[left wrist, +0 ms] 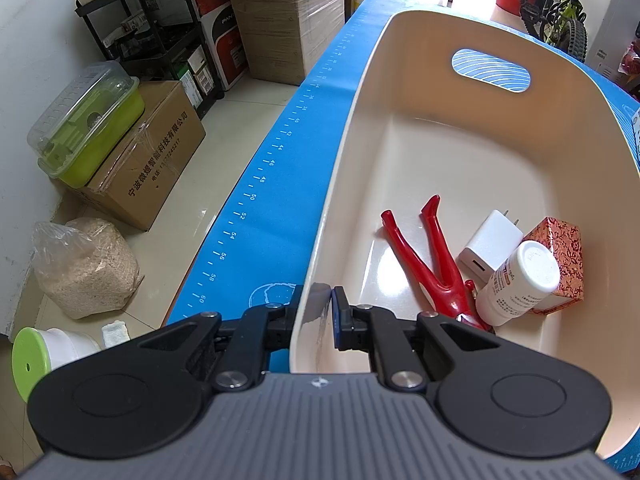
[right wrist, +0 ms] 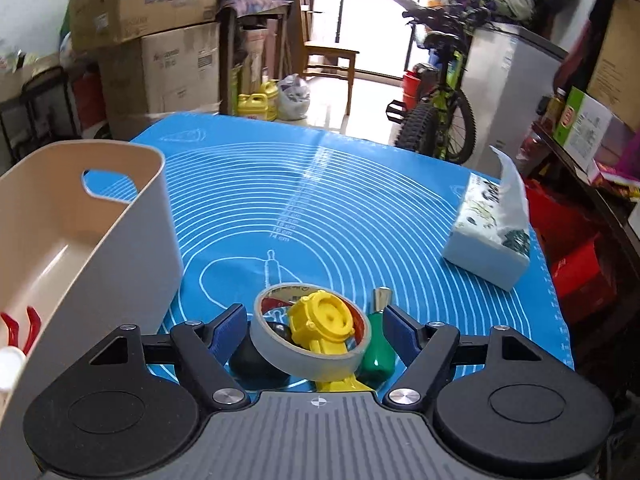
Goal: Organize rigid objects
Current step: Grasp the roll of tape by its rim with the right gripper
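Note:
A cream plastic bin stands on the blue mat. In its near corner lie a red figure-shaped piece, a white charger, a white bottle and a red patterned box. My left gripper is shut on the bin's near rim, one finger outside the wall and one inside. In the right wrist view my right gripper stands open around a small pile: a grey tape roll, a yellow plastic piece, a green-handled tool and a black ball. The pads do not touch them.
A tissue pack lies at the mat's right side. The bin stands just left of the pile. Past the table's left edge the floor holds cardboard boxes and a green container. A bicycle stands behind the table.

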A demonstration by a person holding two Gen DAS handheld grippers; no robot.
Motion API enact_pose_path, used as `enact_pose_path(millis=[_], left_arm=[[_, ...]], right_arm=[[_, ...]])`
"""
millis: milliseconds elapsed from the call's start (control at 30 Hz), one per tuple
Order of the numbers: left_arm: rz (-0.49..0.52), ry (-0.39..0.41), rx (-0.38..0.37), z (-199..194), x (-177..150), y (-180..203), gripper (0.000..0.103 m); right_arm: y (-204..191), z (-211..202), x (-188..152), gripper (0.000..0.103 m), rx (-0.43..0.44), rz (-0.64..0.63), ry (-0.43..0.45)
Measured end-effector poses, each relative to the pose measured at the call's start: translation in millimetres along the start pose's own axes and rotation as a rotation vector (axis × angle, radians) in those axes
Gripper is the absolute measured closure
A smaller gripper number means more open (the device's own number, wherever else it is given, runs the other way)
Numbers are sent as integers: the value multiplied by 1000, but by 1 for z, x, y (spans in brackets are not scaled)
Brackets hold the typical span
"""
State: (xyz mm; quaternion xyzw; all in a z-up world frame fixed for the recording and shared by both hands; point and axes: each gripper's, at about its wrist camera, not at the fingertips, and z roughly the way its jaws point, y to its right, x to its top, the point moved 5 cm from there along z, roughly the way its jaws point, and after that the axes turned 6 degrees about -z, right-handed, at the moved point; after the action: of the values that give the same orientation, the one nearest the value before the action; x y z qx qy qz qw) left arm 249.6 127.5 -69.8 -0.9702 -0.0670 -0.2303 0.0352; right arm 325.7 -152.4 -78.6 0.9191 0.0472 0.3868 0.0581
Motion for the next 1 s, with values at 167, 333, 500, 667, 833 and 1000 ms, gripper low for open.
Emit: enact_pose_path(millis=[167, 333, 500, 667, 833, 1000], left_arm=[[0, 0, 0, 0, 0, 0, 88], [3, 1, 2, 0, 0, 1, 88], [6, 1, 5, 0, 0, 1, 88], [7, 1, 7, 0, -1, 1, 88], [8, 1, 9, -1, -1, 3, 88], [7, 0, 9, -1, -1, 3, 88]], right_arm=[[-13, 5, 4, 33, 65, -60, 12], [-25, 18, 1, 54, 100, -101, -23], [-34, 31, -7, 59, 105, -147, -59], [-34, 28, -8, 82, 130, -150, -66], [-33, 21, -8, 85, 151, -136, -71], [-26, 6, -4, 85, 138, -89, -43]])
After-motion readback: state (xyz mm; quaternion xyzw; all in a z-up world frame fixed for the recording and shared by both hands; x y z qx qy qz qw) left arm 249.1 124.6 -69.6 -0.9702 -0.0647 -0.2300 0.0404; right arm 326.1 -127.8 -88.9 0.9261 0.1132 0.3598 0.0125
